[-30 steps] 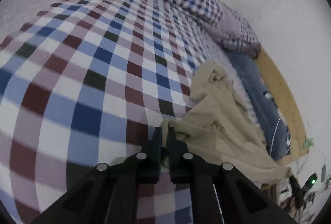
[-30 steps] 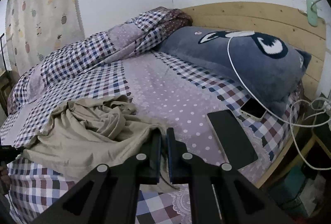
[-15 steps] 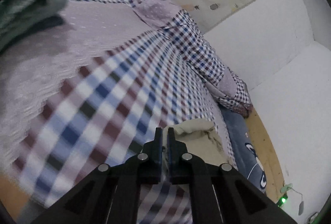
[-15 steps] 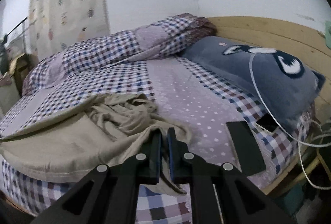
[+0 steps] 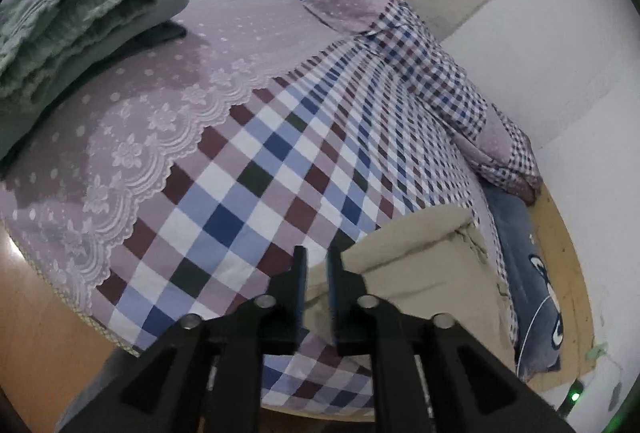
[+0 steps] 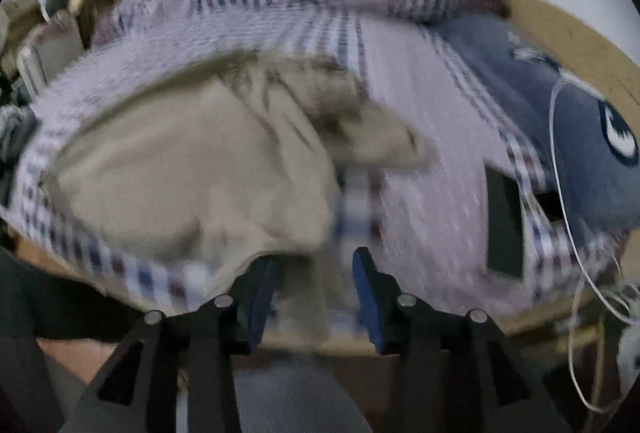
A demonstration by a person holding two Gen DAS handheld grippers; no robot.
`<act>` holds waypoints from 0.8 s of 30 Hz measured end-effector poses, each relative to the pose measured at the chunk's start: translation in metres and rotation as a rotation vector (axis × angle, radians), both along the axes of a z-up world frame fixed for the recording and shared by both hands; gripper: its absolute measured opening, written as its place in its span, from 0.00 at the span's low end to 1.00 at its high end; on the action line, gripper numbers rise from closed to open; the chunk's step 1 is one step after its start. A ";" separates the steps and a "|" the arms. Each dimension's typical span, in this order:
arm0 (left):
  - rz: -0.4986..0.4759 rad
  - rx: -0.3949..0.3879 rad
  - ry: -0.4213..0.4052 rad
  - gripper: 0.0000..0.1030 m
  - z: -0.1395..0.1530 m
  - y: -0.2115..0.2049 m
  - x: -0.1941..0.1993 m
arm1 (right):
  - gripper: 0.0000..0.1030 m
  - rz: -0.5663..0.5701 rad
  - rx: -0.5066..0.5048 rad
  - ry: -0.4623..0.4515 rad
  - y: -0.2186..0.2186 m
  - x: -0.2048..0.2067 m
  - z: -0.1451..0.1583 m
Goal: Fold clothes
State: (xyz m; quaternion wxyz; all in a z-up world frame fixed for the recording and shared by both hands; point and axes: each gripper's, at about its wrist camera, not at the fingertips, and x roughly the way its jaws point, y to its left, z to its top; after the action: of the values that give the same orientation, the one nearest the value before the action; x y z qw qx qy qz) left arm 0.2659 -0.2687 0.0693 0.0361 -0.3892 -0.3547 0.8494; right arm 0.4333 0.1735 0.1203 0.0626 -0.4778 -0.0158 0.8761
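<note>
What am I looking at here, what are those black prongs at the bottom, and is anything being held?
There is no robot here. A person holds a two-finger gripper in each hand, and a wide-angle camera on each one looks forward along its fingers, so the black prongs are the fingers themselves.

One picture comes from the left gripper, the other, blurred by motion, from the right gripper.

Both look down on a bed with a checked sheet. A beige garment lies spread on it, partly bunched at the far side. A grey-blue pillow sits by the wooden headboard, a white cable trails over it, and folded grey-green fabric rests at one corner.

Both grippers' jaws are opening. Beige cloth shows in the gap of each, but neither appears clamped on it.
</note>
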 end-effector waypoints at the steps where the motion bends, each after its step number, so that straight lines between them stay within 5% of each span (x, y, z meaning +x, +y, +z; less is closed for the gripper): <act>1: -0.001 0.012 0.011 0.40 0.000 -0.001 0.000 | 0.41 -0.030 0.007 -0.017 0.006 0.005 -0.002; 6: -0.031 0.045 0.073 0.66 0.007 0.005 -0.002 | 0.46 -0.191 -0.007 0.023 0.035 0.021 0.014; 11: -0.069 0.046 0.116 0.80 0.017 0.027 -0.015 | 0.61 -0.258 -0.133 0.272 0.044 0.013 0.059; 13: -0.092 0.038 0.123 0.80 0.021 0.041 -0.021 | 0.69 -0.254 -0.178 0.352 0.041 -0.002 0.070; 20: -0.214 -0.030 0.183 0.80 0.061 0.097 -0.068 | 0.71 -0.245 -0.392 0.594 0.039 -0.102 0.092; 24: -0.316 -0.042 0.278 0.81 0.102 0.149 -0.111 | 0.71 -0.287 -0.492 0.603 0.064 -0.169 0.076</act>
State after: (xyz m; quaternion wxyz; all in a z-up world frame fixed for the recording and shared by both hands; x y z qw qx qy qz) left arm 0.1551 -0.1200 0.1717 0.2094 -0.3197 -0.2630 0.8859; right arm 0.2641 0.2379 0.1961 0.0698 -0.1981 0.2798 0.9368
